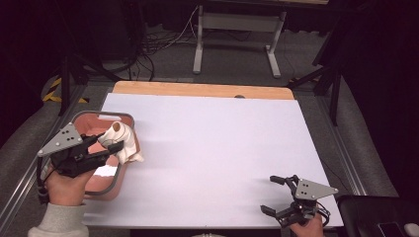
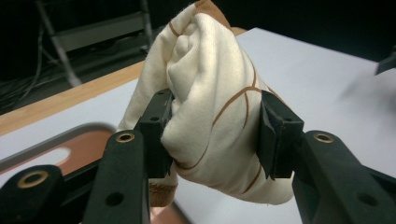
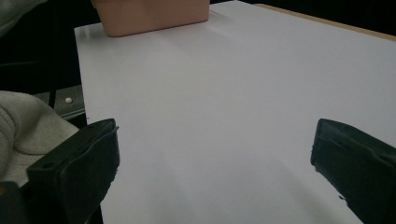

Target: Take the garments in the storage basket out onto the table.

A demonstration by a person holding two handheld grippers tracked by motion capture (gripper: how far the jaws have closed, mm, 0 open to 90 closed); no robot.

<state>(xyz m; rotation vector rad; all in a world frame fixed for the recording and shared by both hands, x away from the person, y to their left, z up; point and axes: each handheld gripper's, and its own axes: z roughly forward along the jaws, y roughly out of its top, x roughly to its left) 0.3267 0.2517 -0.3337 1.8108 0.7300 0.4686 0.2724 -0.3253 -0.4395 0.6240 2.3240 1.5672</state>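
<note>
My left tongs [image 2: 212,135] are pinching the cream cloth [image 2: 210,93] above the pink basket [image 1: 101,187]; my right tongs [image 1: 274,195] sit spread wide over the bare desk [image 1: 222,148].

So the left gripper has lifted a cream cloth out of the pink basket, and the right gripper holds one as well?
Not quite: the right gripper holds nothing. The right gripper view shows its jaws open over bare table. The left gripper does grip the cloth above the basket.

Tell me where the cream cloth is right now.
In the high view, the cream cloth sits at the table's left side, clamped in the left claw over the pink basket.
</note>
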